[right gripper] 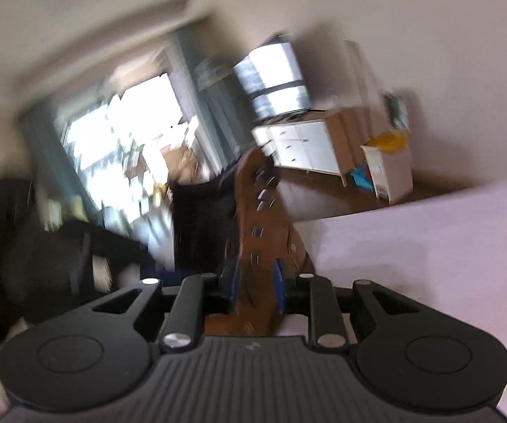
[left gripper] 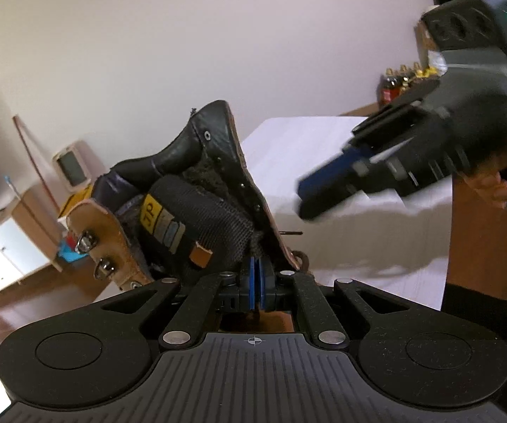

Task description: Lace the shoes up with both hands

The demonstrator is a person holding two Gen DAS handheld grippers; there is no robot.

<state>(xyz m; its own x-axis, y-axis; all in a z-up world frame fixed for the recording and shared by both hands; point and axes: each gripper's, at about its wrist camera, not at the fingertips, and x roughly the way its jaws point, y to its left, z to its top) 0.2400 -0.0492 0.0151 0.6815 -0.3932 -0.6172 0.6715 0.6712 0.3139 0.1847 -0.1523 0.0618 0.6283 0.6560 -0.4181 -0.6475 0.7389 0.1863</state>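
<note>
The boot (left gripper: 197, 208) stands tilted at the bed (left gripper: 324, 148) edge, tongue bared, eyelets showing no lace. The left gripper (left gripper: 256, 282) — pads together at the boot's throat, seemingly steadying it. The right gripper (right gripper: 257, 287) — blurred, fingers apart around the brown flap (right gripper: 271, 232).

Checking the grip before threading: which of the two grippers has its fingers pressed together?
The left gripper: its blue pads meet at the boot. The right gripper shows a clear gap between its pads.
</note>
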